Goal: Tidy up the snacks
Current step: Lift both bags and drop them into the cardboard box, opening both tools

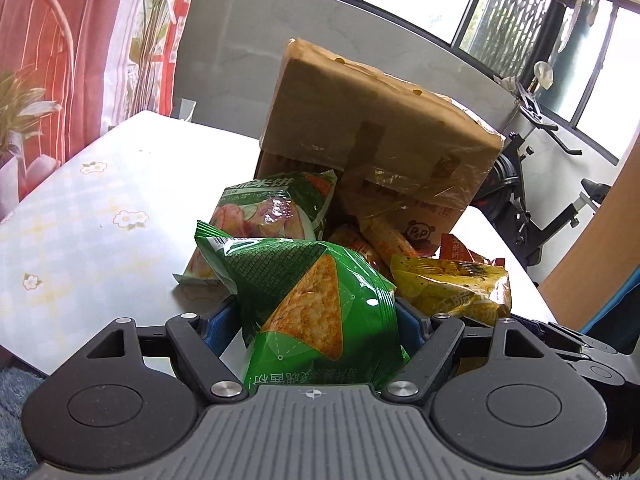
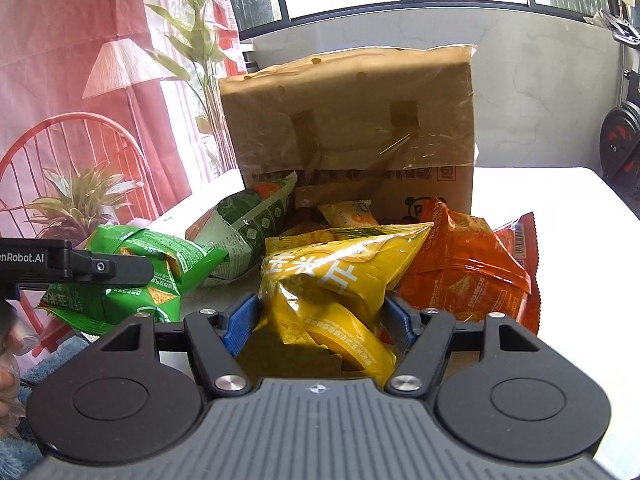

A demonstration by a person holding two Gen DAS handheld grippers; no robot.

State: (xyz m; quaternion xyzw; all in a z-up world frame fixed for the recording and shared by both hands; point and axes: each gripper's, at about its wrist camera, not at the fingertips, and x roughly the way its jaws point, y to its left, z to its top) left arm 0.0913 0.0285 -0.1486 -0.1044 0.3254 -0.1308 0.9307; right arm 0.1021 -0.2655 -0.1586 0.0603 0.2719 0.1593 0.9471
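Left gripper (image 1: 316, 320) clamps green bag (image 1: 316, 300). Right gripper (image 2: 320, 320) grips yellow bag (image 2: 332, 280). Cardboard box (image 2: 348, 120) on its side on table (image 1: 100, 200), snacks spilling out.

Left tool (image 1: 320, 320) gripping green chip bag (image 1: 316, 296), cardboard box (image 1: 376, 136) behind
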